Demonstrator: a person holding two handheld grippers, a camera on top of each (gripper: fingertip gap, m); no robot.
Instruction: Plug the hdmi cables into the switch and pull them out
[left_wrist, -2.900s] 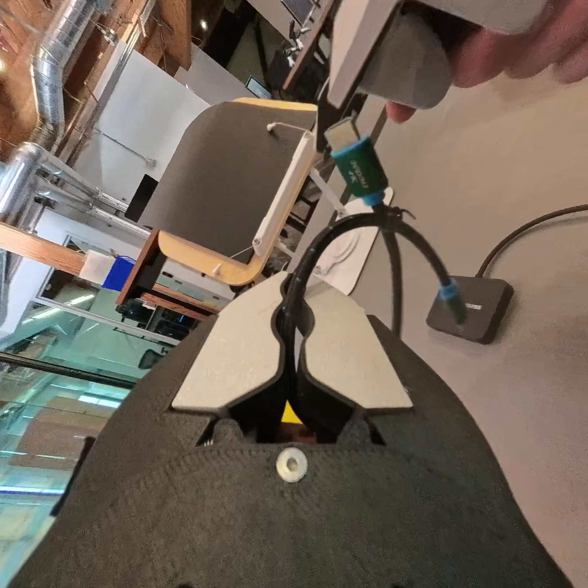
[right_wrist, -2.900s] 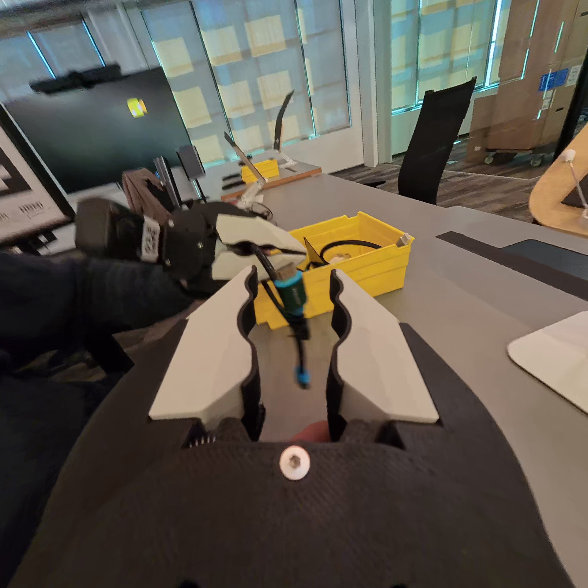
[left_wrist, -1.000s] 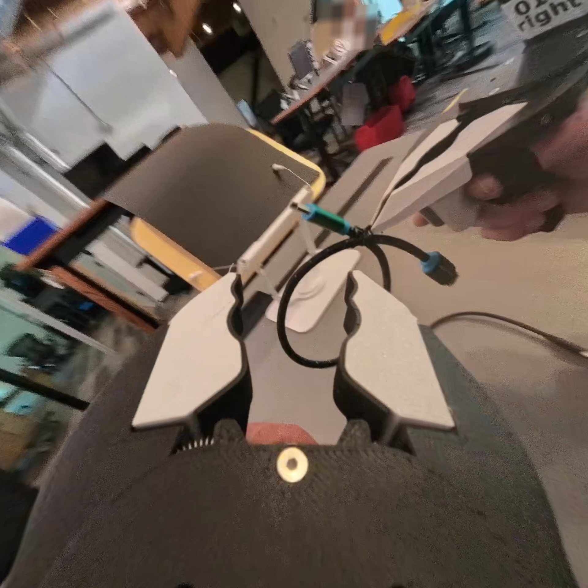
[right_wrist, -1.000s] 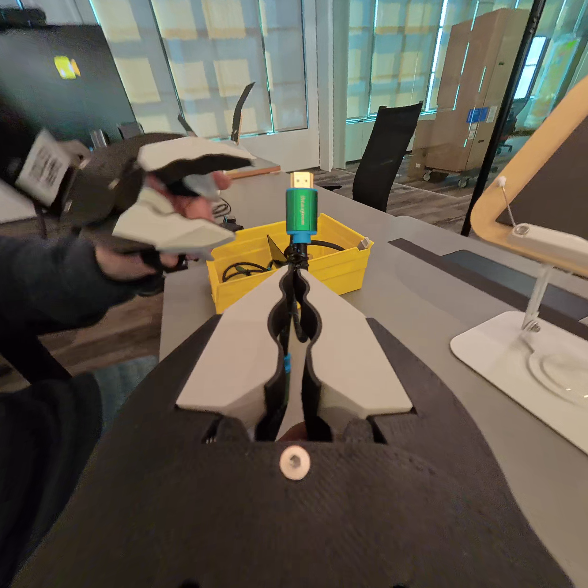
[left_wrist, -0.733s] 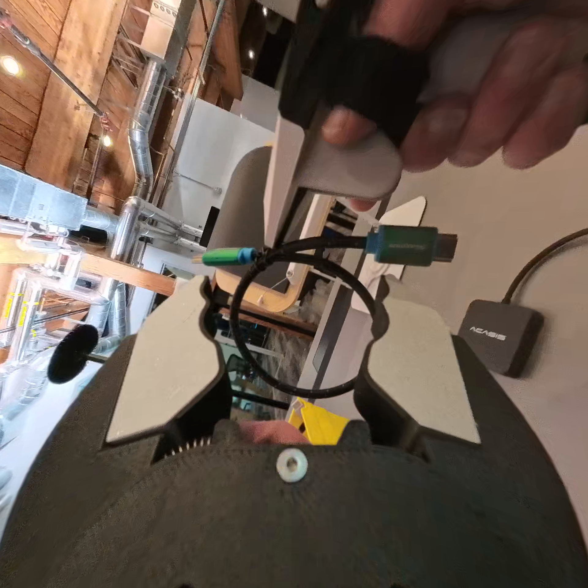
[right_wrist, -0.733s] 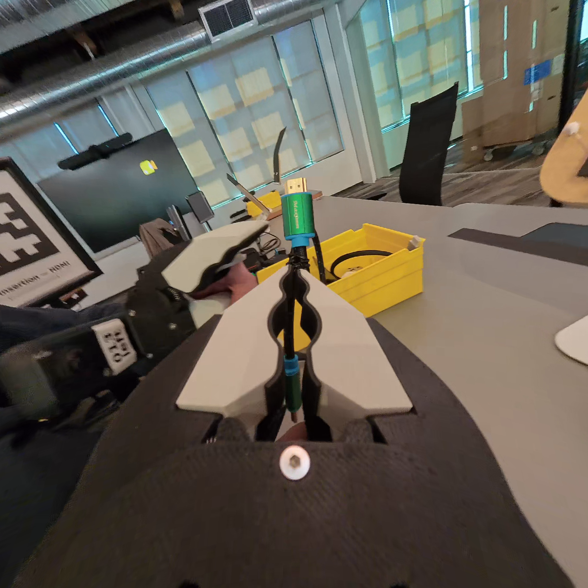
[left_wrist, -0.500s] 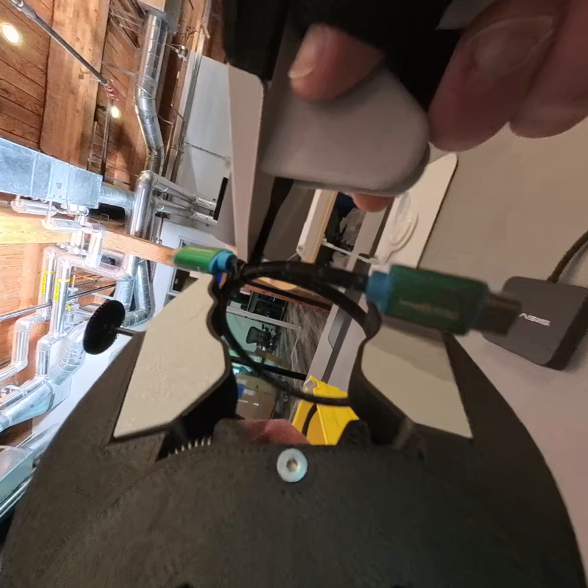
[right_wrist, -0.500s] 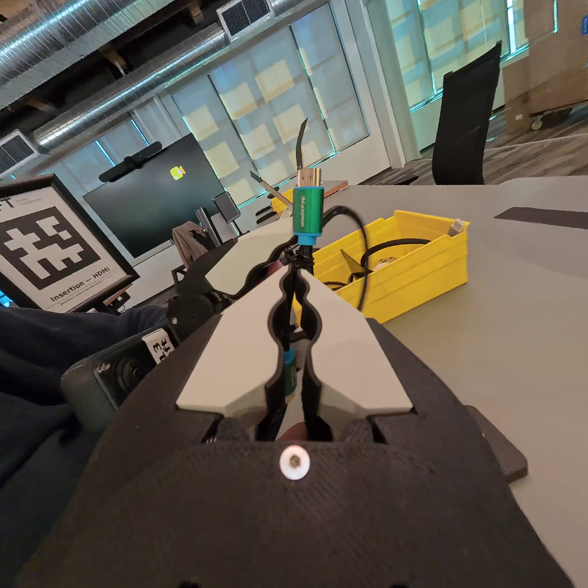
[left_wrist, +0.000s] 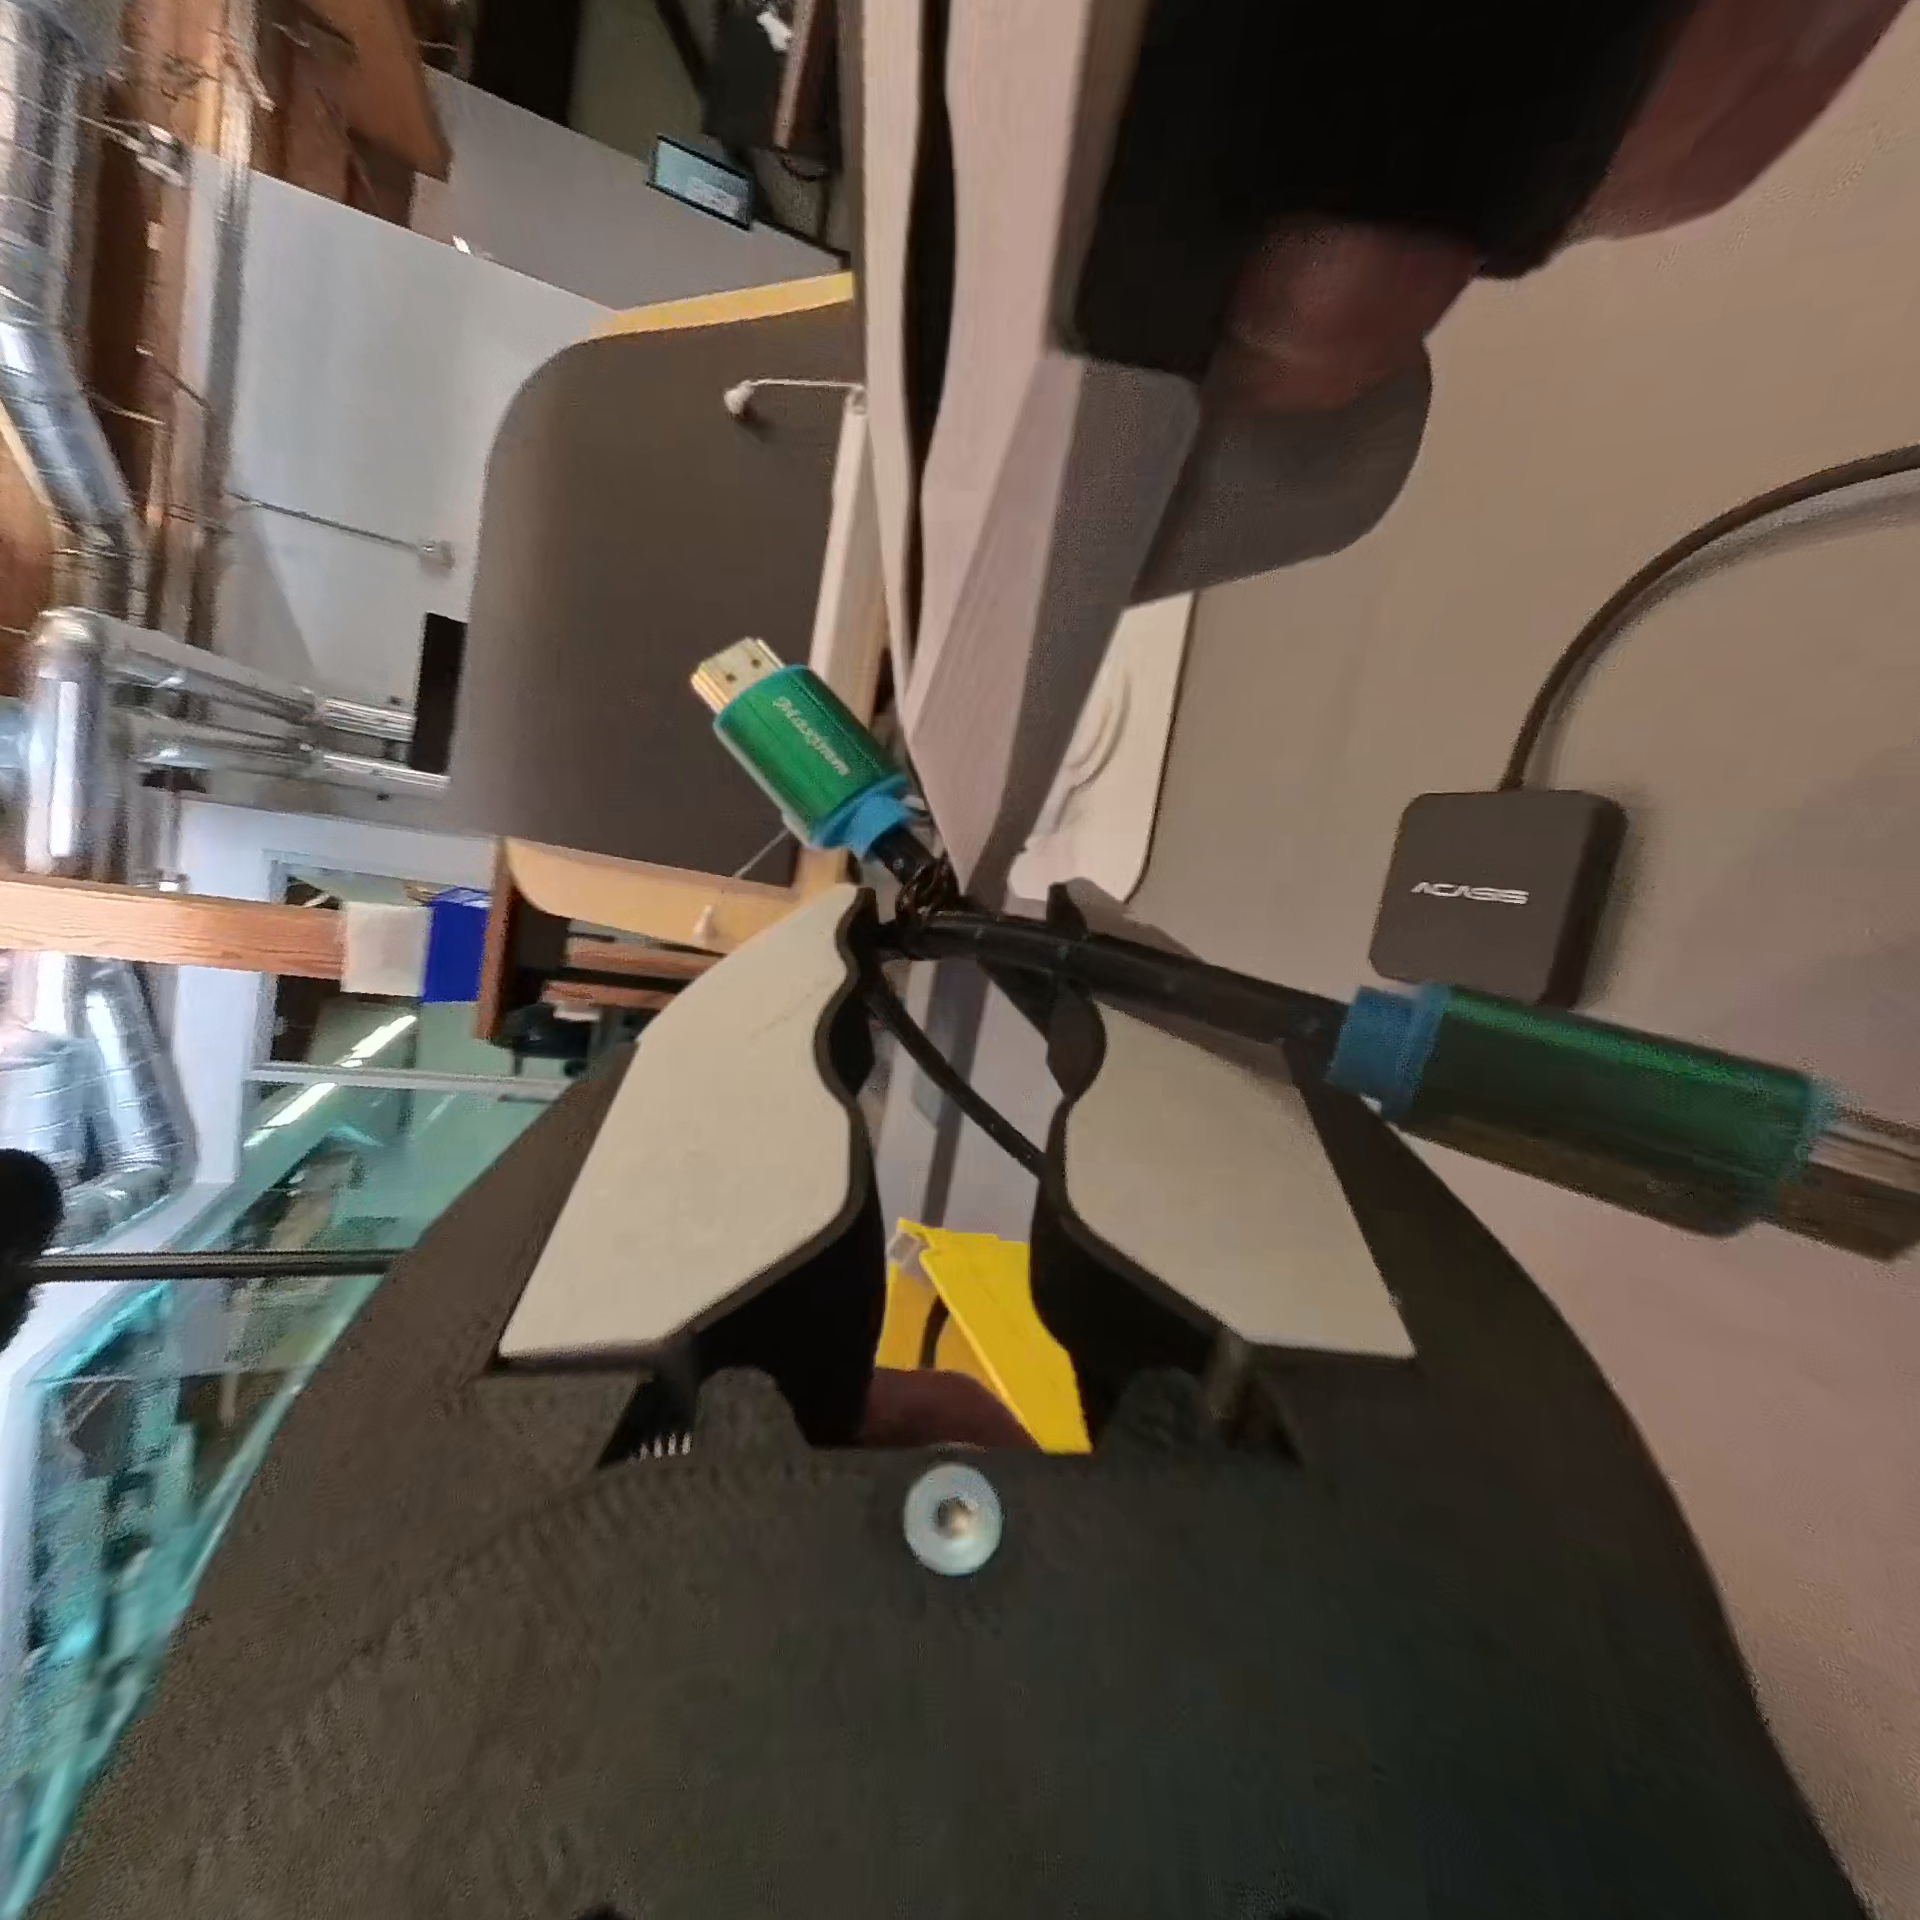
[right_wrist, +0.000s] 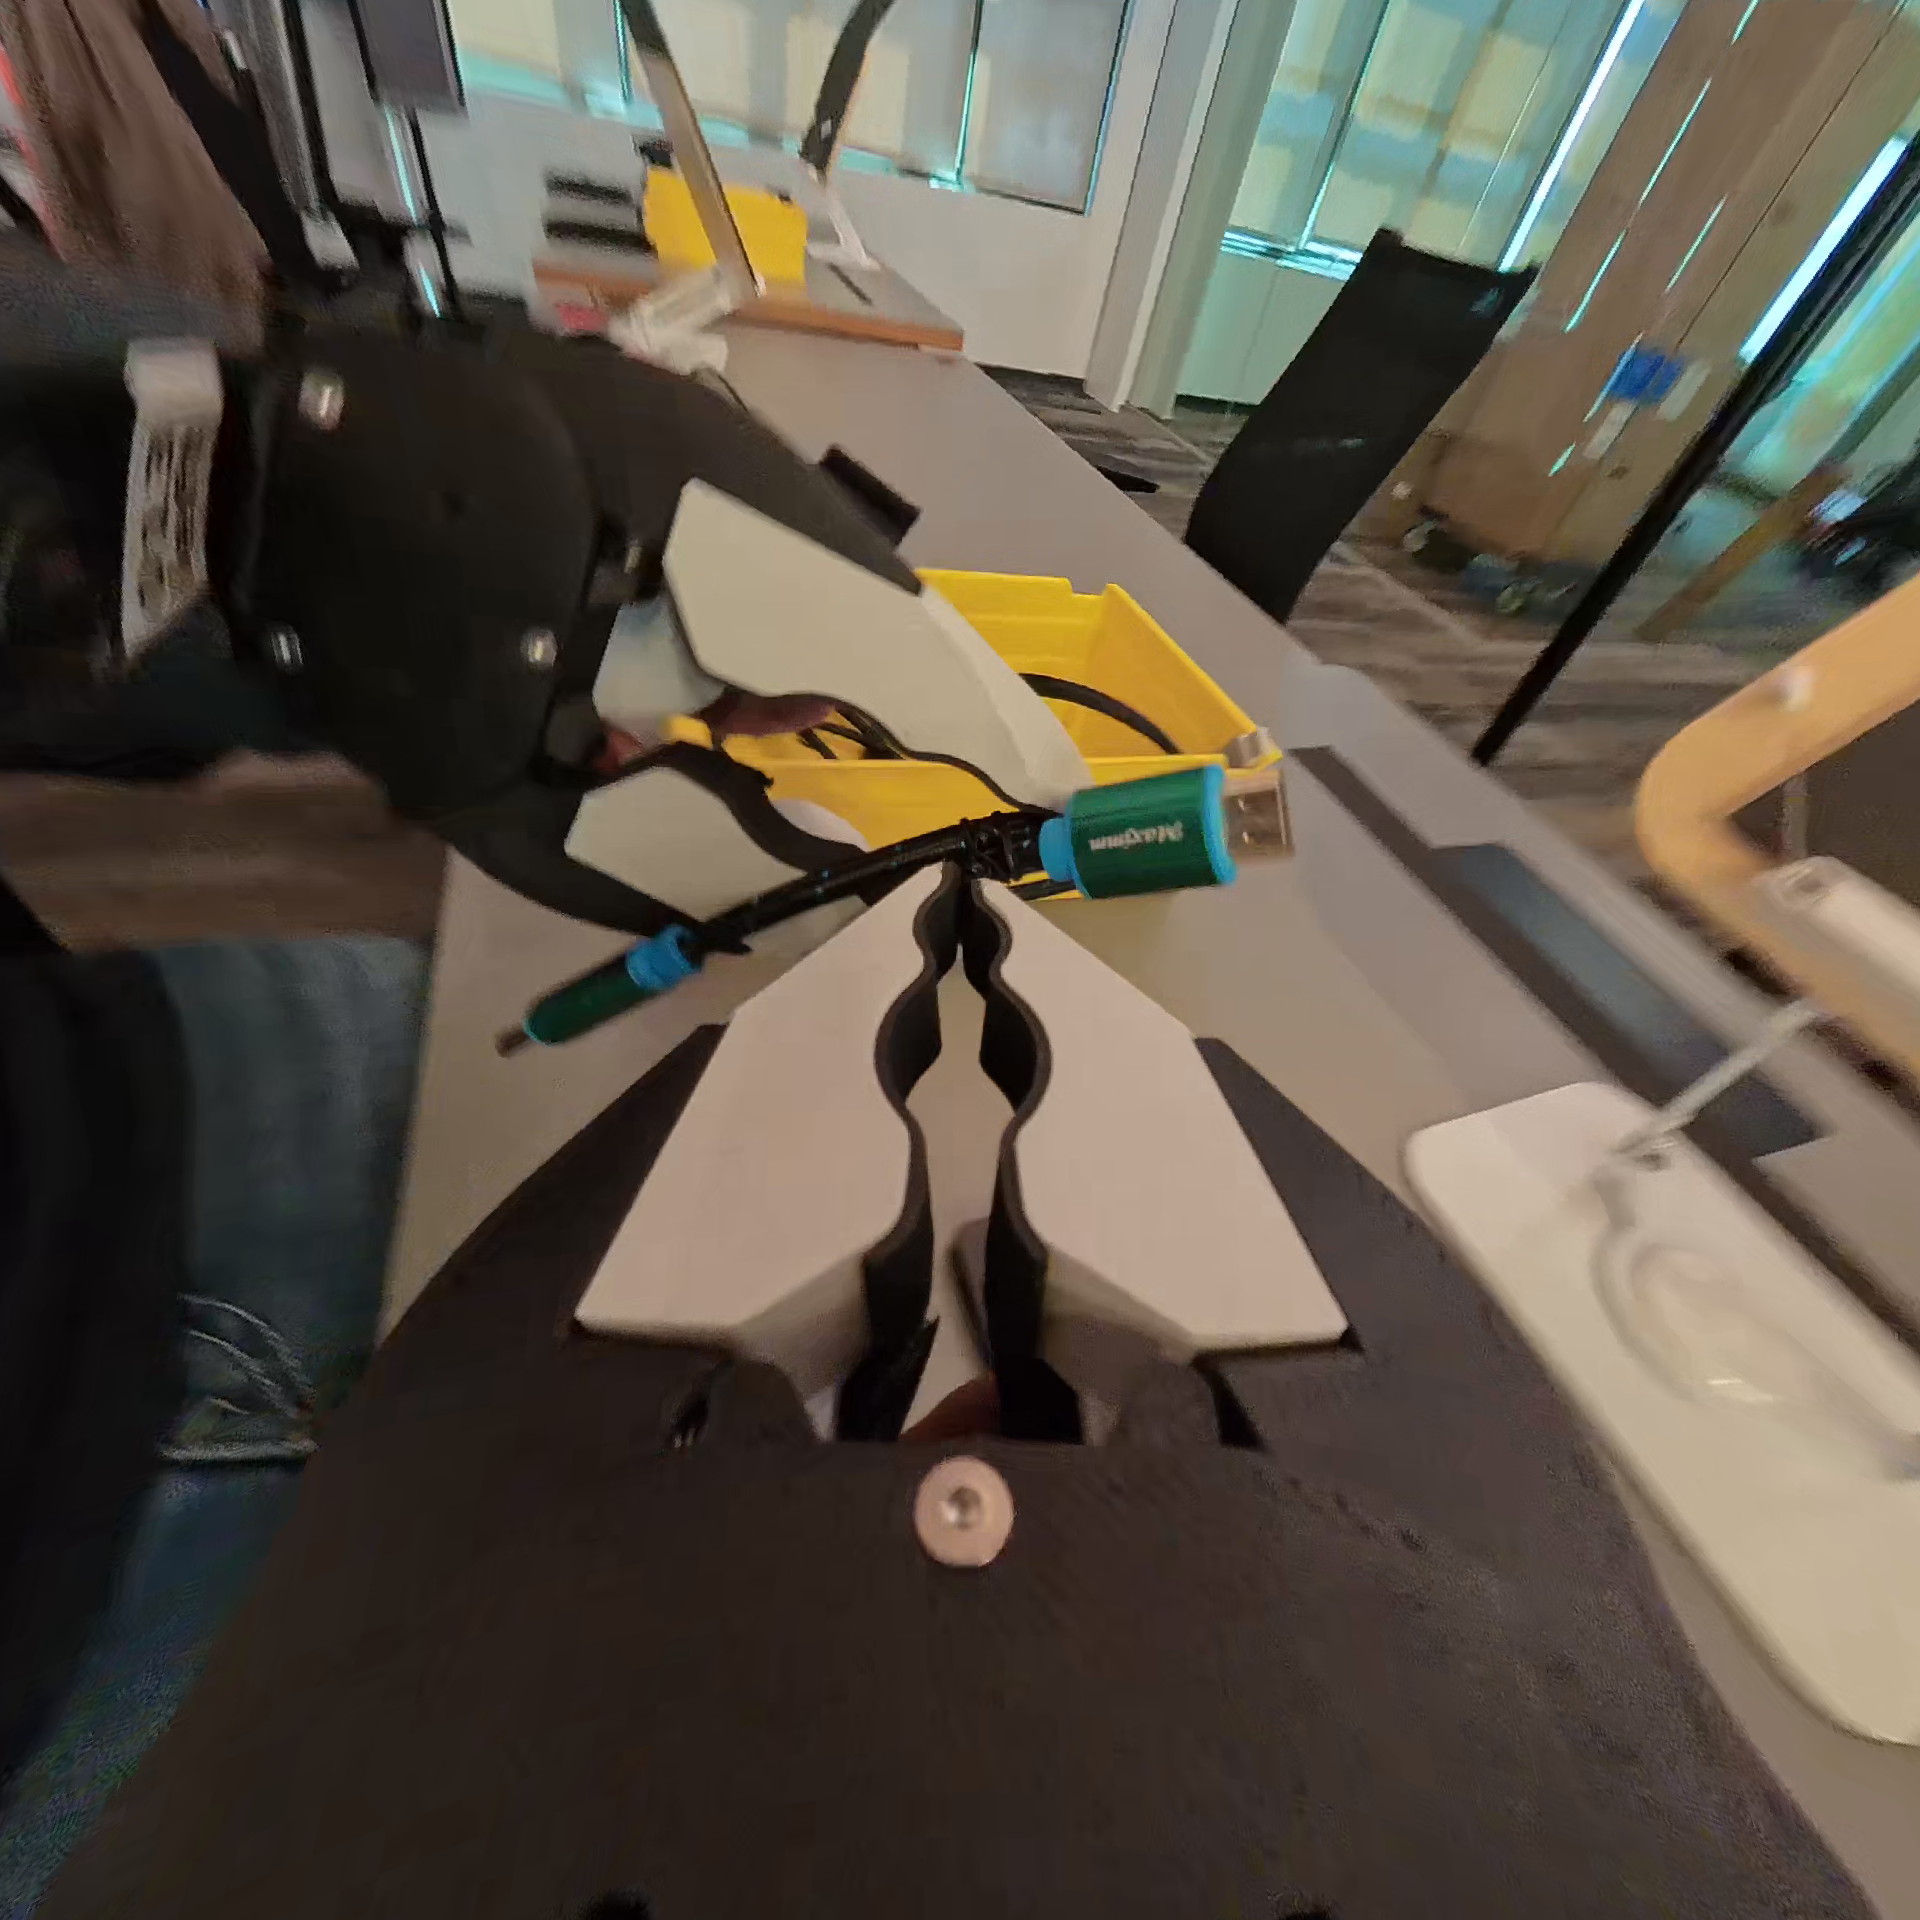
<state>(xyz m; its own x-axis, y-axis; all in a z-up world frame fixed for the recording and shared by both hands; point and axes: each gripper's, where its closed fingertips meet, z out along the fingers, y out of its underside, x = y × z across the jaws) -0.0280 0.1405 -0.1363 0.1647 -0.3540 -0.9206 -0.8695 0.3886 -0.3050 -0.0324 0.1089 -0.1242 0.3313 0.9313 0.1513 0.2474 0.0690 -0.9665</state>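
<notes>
Black HDMI cable (right_wrist: 831, 883), coiled short and tied, pinched at the tips of the right gripper (right_wrist: 961, 883), jaws pressed together on the tied bundle just behind one green-and-blue plug (right_wrist: 1148, 828), gold tip pointing right above the grey table (right_wrist: 1195, 997). Left gripper (left_wrist: 951, 914) spread apart around the same bundle, not clamped on it, with the second green plug (left_wrist: 1590, 1096) sticking out to the right and the black switch (left_wrist: 1491, 894) flat on the table beyond, nothing plugged in from this cable. Yellow bin (right_wrist: 1132, 665) of spare cables just behind the plug, white stand base (right_wrist: 1683, 1340) off to the right.
</notes>
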